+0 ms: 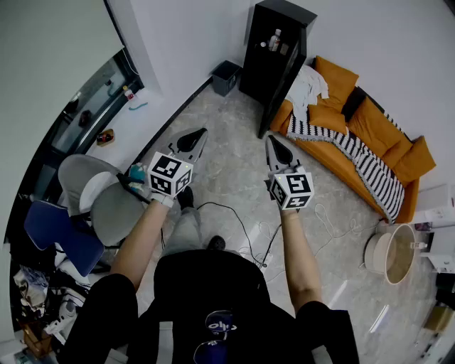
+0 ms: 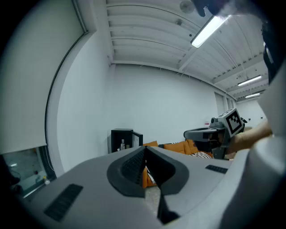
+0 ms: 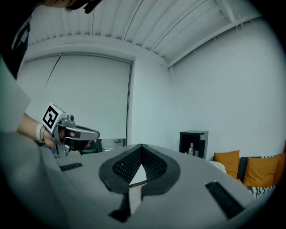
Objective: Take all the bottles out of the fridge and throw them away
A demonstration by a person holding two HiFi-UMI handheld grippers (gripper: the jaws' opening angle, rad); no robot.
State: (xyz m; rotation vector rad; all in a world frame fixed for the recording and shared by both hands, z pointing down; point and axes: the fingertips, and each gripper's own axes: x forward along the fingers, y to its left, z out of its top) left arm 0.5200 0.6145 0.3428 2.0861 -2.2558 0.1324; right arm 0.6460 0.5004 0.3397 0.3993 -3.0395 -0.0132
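The left hand-held gripper [image 1: 201, 133] and right hand-held gripper [image 1: 271, 141] are both clenched on nothing, well apart from the small bottles [image 1: 274, 38] in the open black fridge [image 1: 284, 13], probably light, rigid and slippery, best pinched mid-body.

White walls [image 1: 398, 43] enclose a pale, marble-patterned floor [image 1: 234, 178] crossed by thin cables [image 1: 238, 220]. An orange sofa [image 1: 387, 131] stands against the right wall, and a black-and-white striped blanket [image 1: 355, 153] is draped over it. At the left, two round grey chairs [image 1: 114, 213] and a blue chair [image 1: 57, 231] stand near a window [image 1: 85, 106] with a white roller blind [image 3: 89, 94]. Tube lights [image 2: 210, 30] shine on the ribbed white ceiling [image 2: 147, 40].
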